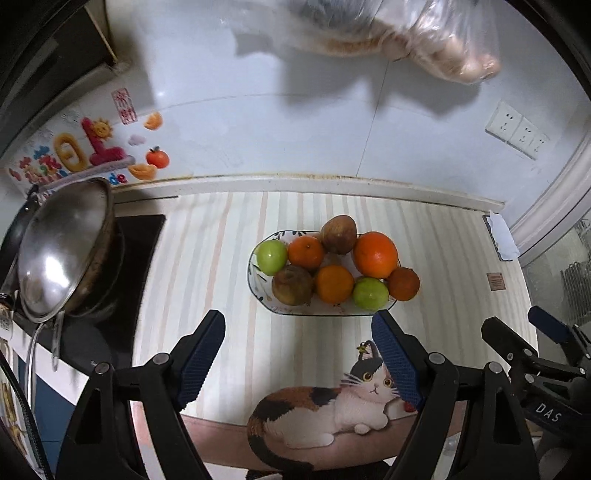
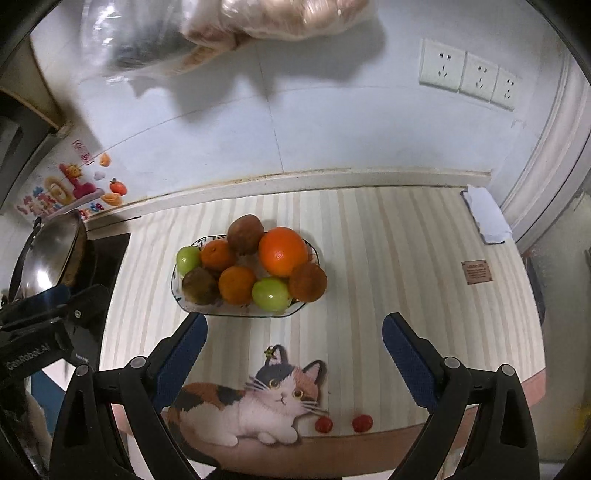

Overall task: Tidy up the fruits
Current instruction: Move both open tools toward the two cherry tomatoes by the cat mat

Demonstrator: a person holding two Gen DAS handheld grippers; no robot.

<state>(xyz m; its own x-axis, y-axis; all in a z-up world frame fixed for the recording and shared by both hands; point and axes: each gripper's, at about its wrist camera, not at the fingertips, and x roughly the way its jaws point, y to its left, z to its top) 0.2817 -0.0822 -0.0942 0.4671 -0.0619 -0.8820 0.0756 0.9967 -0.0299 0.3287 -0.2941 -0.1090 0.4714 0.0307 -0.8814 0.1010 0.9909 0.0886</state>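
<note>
An oval plate (image 1: 258, 291) (image 2: 177, 295) sits in the middle of the striped mat and holds several fruits. There is a big orange (image 1: 375, 254) (image 2: 283, 251), smaller oranges (image 1: 334, 284) (image 2: 236, 284), green apples (image 1: 272, 256) (image 2: 270, 293) and brownish fruits (image 1: 338, 234) (image 2: 245, 233). One dark orange fruit (image 1: 403, 283) (image 2: 307, 282) rests at the plate's right end. My left gripper (image 1: 297, 347) is open and empty just in front of the plate. My right gripper (image 2: 293, 347) is open and empty, also in front of the plate.
A steel wok (image 1: 62, 247) (image 2: 44, 254) stands on a black stove (image 1: 140, 236) at the left. The wall with sockets (image 2: 469, 74) is behind. A plastic bag (image 1: 406, 33) hangs above. A folded cloth (image 2: 484, 214) lies at the far right.
</note>
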